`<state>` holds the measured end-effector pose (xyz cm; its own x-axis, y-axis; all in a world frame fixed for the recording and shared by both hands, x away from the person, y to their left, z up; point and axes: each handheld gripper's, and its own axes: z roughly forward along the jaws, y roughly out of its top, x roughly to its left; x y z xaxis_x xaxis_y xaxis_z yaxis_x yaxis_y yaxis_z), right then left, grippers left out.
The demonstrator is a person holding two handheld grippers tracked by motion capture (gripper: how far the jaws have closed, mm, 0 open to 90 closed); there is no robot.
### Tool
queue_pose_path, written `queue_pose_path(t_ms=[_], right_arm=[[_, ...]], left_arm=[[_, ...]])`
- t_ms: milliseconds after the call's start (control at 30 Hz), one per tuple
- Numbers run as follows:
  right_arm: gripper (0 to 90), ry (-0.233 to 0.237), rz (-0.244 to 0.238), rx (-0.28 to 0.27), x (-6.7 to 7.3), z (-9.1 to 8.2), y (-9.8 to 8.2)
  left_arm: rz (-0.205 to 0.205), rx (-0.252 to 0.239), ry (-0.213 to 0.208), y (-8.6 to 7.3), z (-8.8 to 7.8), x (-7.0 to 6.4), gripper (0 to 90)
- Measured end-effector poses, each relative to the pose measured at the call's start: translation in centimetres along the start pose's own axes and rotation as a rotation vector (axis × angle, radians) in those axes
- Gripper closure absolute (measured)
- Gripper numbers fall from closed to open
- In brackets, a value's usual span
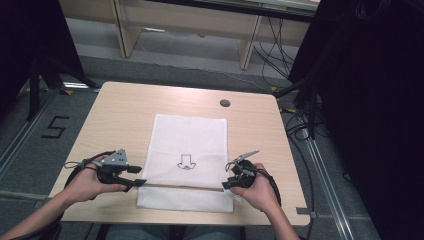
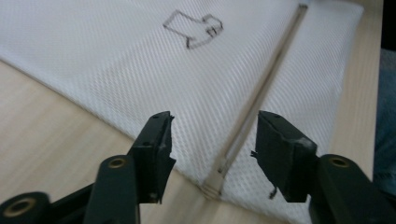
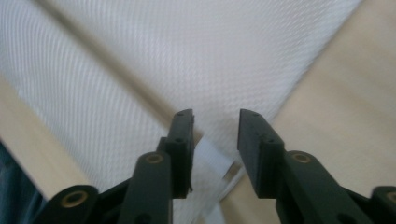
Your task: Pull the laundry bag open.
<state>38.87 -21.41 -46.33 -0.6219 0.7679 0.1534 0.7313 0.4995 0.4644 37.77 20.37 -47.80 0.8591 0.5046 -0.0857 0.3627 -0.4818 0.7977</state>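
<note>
A white rectangular mesh laundry bag [image 1: 189, 150] with a small black line drawing [image 1: 187, 162] on it lies flat on the light wood-grain counter [image 1: 125, 107]. It sits midway between the left and right edges and reaches almost to the near edge. A zip seam [image 2: 261, 93] runs across it parallel to the near edge, parting a narrow near strip [image 1: 185, 199] from the large far panel.

The left hand-held gripper [image 1: 131, 181] rests at the bag's near-left corner. In the left gripper view its jaws stand wide apart and hold nothing, with the seam's end on the counter between them. The right hand-held gripper [image 1: 228, 184] sits at the near-right corner. Its jaws are also parted and empty, above a white tape tab [image 3: 212, 161] at the seam's other end.

The fabric is a fine, woven net, thin and limp, and probably very light. It would likely sag, fold and slide easily over the smooth counter. Pinching a single layer may be hard, since the mesh lies flat. The stiffer zip seam and its taped ends look like the surest places to grip, one at each side. A round dark grommet [image 1: 225, 103] sits near the far-right corner.
</note>
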Motion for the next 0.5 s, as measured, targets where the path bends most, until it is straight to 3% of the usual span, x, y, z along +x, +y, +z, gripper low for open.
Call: queue_pose_path(t_ms=[67,100,267,367,433,500], right_arm=[[65.5,-0.018,-0.009,-0.038,-0.5,-0.2,0.0],[64.9,-0.02,0.034,-0.076,-1.1,-0.3,-0.1],[61.2,-0.038,0.063,-0.099,-1.7,-0.4,-0.3],[60.6,-0.045,0.067,-0.096,-1.7,-0.5,-0.2],[59.9,-0.051,0.053,-0.164,-1.7,-0.1,-0.2],[58.4,-0.045,0.047,-0.157,-1.7,-0.2,-0.1]], left_arm=[[-0.026,-0.053,0.041,0.0,-0.3,0.6,40.5],[-0.035,-0.065,0.071,0.0,-0.4,0.9,37.8],[-0.167,-0.124,0.19,-0.7,-1.4,3.3,35.3],[-0.189,-0.112,0.231,-1.4,-1.7,4.4,34.9],[-0.202,-0.102,0.232,-1.5,-1.8,4.8,34.5],[-0.189,-0.096,0.242,-1.5,-1.7,4.9,34.3]])
